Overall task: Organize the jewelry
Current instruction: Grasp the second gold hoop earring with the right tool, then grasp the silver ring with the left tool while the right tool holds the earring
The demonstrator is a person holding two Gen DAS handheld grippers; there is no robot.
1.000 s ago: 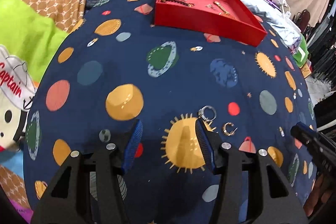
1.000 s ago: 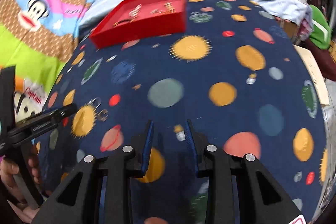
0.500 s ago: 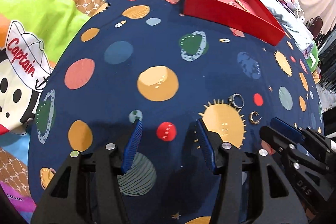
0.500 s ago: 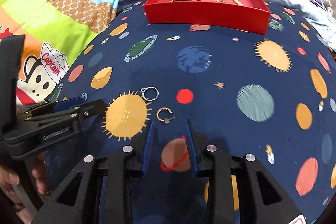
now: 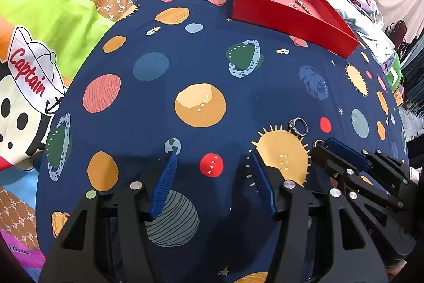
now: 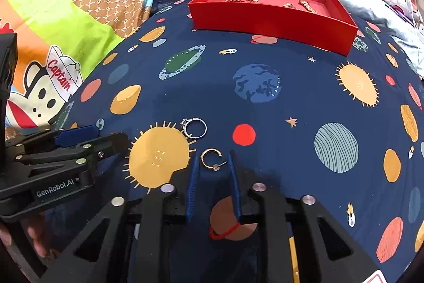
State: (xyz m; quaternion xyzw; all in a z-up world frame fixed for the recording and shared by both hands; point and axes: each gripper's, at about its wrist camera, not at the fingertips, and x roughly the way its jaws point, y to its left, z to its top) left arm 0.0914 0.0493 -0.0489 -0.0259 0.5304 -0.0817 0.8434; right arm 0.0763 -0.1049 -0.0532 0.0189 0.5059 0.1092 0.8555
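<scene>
Now, from the left wrist: left tongs (image 5: 212, 158) wide open, pointing down over a bare patch of the planet-print blanket (image 5: 148, 68) on the bed, nothing between the pads. To the right, a silver ring (image 5: 298, 126) lying flat at the edge of the printed sun. Just below it, a gold hoop earring (image 5: 318, 143), mostly hidden behind the tips of the right tongs (image 5: 324, 146). Farther back, well apart from both pieces, a red tray (image 5: 291, 17) with a few items of jewelry already inside.

Then, from the right wrist: right tongs (image 6: 212, 157) lowered to the blanket (image 6: 291, 86), jaws just closing in, the gold hoop earring (image 6: 212, 159) lying between them. Small gaps visible on either side of the hoop, so not clamped yet by the look of it. Silver ring (image 6: 194, 127) just beyond the earring, apart from it, untouched. Left tongs (image 6: 98, 138) off to the left, near the sun print, idle and empty. Red tray (image 6: 270, 23) at the far end of the blanket, open side up.

Step in hand, judging by this: picking up the earring for the tray, ring left for later.

Next move, likely: finish the squeeze on the thin hoop without nipping the cloth, lift straight up, carry to the tray and release over its floor. Care needed, since such a light, round piece could easily twist or slip out of flat pads. Worth keeping clear of the ring so close by.
</scene>
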